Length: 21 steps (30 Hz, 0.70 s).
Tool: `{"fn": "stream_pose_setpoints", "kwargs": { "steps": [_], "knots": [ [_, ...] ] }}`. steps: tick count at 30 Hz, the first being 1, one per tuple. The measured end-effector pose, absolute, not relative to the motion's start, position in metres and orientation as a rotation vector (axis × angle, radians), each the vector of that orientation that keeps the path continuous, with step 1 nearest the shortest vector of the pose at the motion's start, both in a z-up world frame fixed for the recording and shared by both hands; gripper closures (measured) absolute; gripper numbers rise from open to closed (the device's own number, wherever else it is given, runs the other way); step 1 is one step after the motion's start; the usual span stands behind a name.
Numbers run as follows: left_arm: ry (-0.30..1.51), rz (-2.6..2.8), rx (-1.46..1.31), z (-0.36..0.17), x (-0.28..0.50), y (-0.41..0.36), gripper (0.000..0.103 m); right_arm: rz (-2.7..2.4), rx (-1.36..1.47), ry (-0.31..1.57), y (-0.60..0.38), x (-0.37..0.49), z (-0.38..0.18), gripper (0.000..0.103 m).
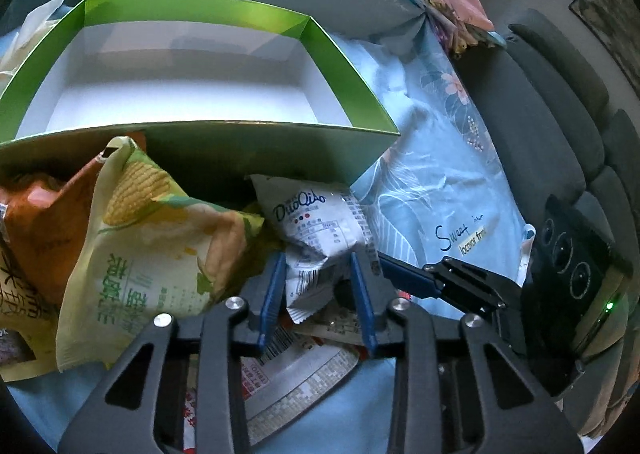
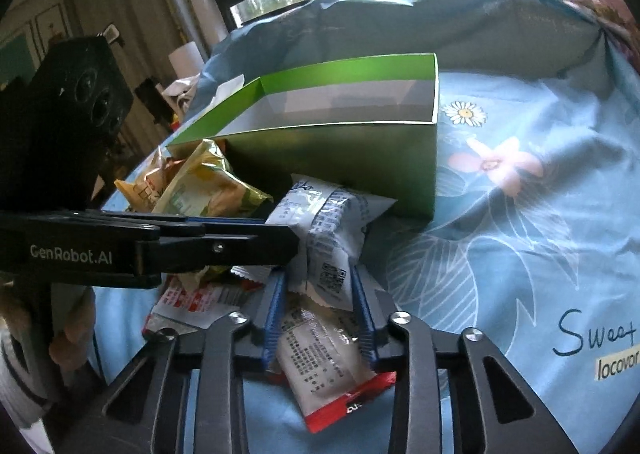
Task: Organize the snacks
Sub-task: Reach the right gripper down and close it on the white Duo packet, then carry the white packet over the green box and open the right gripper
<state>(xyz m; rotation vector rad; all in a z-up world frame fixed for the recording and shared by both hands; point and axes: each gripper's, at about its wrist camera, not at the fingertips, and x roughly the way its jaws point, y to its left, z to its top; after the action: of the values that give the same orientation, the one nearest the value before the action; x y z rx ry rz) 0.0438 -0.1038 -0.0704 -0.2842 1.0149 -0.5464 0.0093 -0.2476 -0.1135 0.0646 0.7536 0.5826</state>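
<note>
Left wrist view. Left gripper [image 1: 319,294] set narrow around the near end of the white packet [image 1: 316,230], both blue pads touching its crumpled sides, so judged to be pinching it. Long axis of the packet running away along the fingers, far end up against the near wall of the green box [image 1: 192,130]. Box straight ahead and above, open top, nothing inside. Right gripper [image 1: 386,266] coming in from the right, tip just beside the same packet. To the left, one corn packet [image 1: 152,238] and one orange packet [image 1: 48,214]; beneath the fingers, one red-and-white packet [image 1: 296,366]. All on the blue floral sheet [image 1: 432,182].

Right wrist view. Right gripper [image 2: 319,306] also narrow, fingers either side of the packet's printed end; cannot tell whether gripping or merely straddling (depth unclear here). Left gripper entering side-on from the left, tip at the packet. A second red-and-white packet [image 2: 192,302] showing under it.

Count: one box, at least five loose packets, none boxed. Judged next: lift forward and over the near wall.
</note>
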Motion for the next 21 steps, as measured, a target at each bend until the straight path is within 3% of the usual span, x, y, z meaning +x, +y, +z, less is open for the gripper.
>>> {"fn": "stream_pose_setpoints", "kwargs": {
  "steps": [3,14,21],
  "knots": [
    [0.998,-0.550,-0.261,-0.066,0.039,-0.106,0.075,0.577,0.054,0.743,-0.248,0.006,-0.111,0.087],
    [0.843,-0.620,-0.196,-0.019,0.012,-0.107,0.075,0.564,0.045,0.600,-0.259,-0.032,-0.065,0.088],
    [0.765,-0.575,-0.188,0.004,0.034,-0.093,0.075,0.574,-0.011,0.513,-0.239,-0.006,-0.037,0.088]
  ]
}}
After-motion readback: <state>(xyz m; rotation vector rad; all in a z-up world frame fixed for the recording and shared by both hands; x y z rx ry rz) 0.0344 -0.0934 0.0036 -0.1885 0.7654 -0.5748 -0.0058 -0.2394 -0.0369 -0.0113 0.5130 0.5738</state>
